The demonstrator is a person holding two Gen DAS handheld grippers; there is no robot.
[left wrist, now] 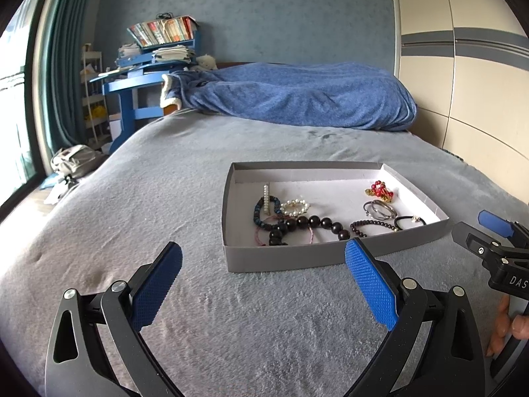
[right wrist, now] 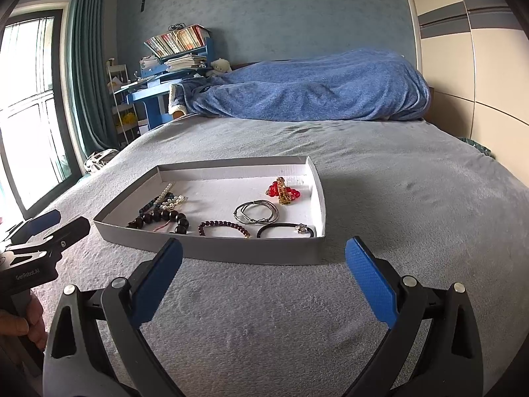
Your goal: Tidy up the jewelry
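A shallow grey box (left wrist: pixel 284 258) (right wrist: pixel 211 250) with a white floor lies on the grey bed. In it lie a big black bead bracelet (left wrist: pixel 309 223) (right wrist: pixel 165 216), a pearl bracelet (left wrist: pixel 295 207), a dark blue bead bracelet (left wrist: pixel 258 213), a red bead ornament (left wrist: pixel 380 189) (right wrist: pixel 283 190), silver bangles (left wrist: pixel 379 209) (right wrist: pixel 256 212), a dark red bead bracelet (right wrist: pixel 223 226) and a black hair tie (left wrist: pixel 408 221) (right wrist: pixel 286 230). My left gripper (left wrist: pixel 263 256) is open and empty, just before the box's near wall. My right gripper (right wrist: pixel 263 254) is open and empty, also before the box.
The grey bed cover (left wrist: pixel 132 198) spreads all around. A blue blanket heap (left wrist: pixel 297 96) lies at the far end. A blue desk with books (left wrist: pixel 145 76) and a window stand at the left, a wardrobe (left wrist: pixel 463 66) at the right.
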